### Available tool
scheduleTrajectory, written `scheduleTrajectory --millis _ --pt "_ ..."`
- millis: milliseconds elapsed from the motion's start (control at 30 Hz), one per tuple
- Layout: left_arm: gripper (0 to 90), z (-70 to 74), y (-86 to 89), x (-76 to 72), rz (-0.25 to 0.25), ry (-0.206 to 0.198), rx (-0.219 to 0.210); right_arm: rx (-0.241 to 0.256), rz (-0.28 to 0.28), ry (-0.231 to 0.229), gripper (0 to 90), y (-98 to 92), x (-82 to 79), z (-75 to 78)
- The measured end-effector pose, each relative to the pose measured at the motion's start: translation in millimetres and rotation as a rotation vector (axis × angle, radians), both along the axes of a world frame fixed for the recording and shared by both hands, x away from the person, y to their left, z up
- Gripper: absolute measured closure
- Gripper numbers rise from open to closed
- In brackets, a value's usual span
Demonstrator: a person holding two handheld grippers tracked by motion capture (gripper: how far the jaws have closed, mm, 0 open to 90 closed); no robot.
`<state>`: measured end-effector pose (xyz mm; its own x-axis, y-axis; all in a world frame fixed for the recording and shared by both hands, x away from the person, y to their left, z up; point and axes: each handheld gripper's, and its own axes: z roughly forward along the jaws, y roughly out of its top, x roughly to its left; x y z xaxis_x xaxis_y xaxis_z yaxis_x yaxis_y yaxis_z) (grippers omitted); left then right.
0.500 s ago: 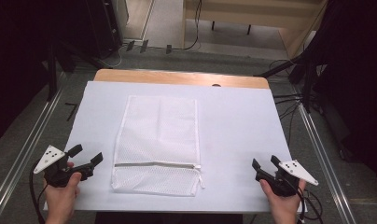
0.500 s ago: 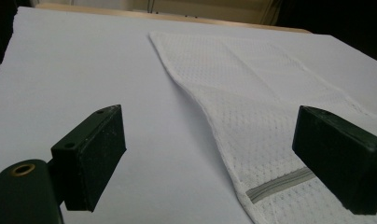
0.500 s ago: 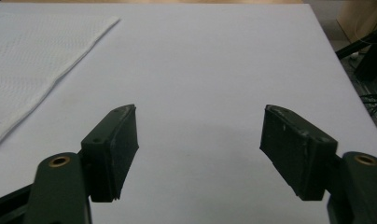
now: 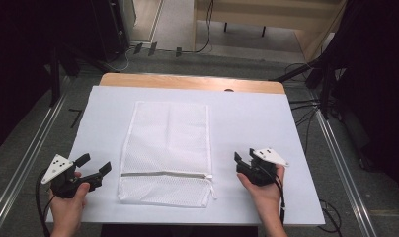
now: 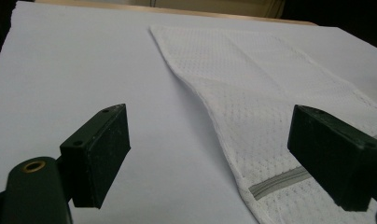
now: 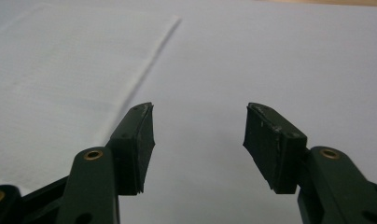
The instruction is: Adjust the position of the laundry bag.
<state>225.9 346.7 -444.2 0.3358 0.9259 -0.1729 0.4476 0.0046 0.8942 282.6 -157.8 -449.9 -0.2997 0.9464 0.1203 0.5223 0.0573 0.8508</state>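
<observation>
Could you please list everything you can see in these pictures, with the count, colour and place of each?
white mesh laundry bag with a grey zipper: one, white, lying flat at the middle of the sheet, zipper near the person's end.
white sheet covering the table: one, white, spread over most of the tabletop.
wooden table: one, light brown, its far edge bare beyond the sheet.
left gripper: one, black, left of the bag, jaws open.
right gripper: one, black, right of the bag, jaws open.
hands: two, at the near edge, each holding a gripper.
</observation>
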Motion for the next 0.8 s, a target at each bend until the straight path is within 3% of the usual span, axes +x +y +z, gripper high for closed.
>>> scheduleTrajectory --millis 100,200,433,800 --pt "13.3 -0.1 -1.3 -0.5 0.001 0.004 0.009 0.056 0.071 0.002 43.9 15.6 6.1 1.3" --pt "13.5 -0.5 -2.8 -0.7 -0.010 0.003 0.020 0.049 0.107 0.014 46.5 36.7 11.2 2.3" --pt "13.8 -0.5 -4.4 -0.1 -0.006 0.011 0.031 0.015 0.103 0.062 53.3 67.8 28.2 -7.9" --pt "14.0 -1.1 -5.4 0.8 -0.005 0.014 0.031 0.007 0.082 0.154 60.4 82.9 49.9 -20.4"
